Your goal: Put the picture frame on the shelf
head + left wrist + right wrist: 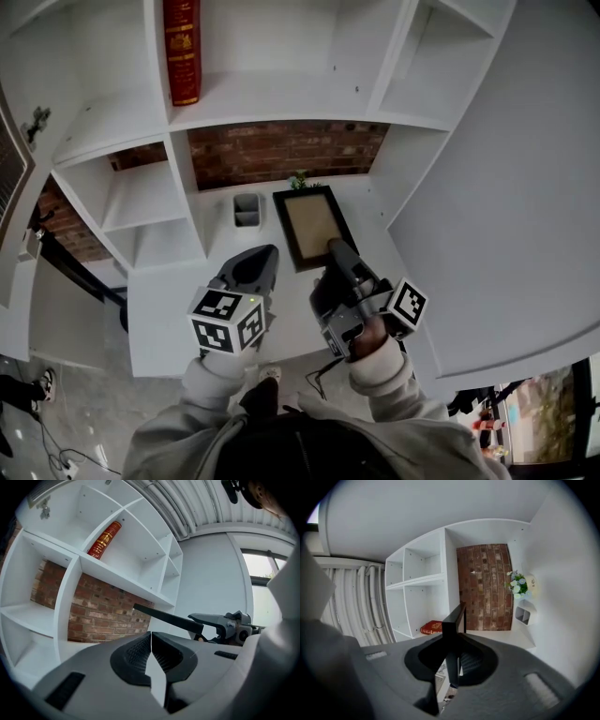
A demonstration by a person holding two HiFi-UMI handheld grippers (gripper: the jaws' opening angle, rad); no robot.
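The picture frame [312,225], black with a tan inside, hangs above the white desk surface [169,319] in front of the brick-backed shelf bay. My right gripper [338,251] is shut on its near right edge. In the right gripper view the frame's black edge [456,620] stands upright between the jaws of the right gripper [453,645]. My left gripper [255,269] hovers just left of the frame, shut and empty. In the left gripper view the left gripper [151,641] has its jaws touching, and the frame [164,618] appears edge-on as a dark bar.
The white shelf unit [272,98] has several open compartments. A red book [182,52] stands in an upper one. A small grey holder [247,210] and a little plant [300,180] sit against the brick back. A white wall [525,187] closes the right side.
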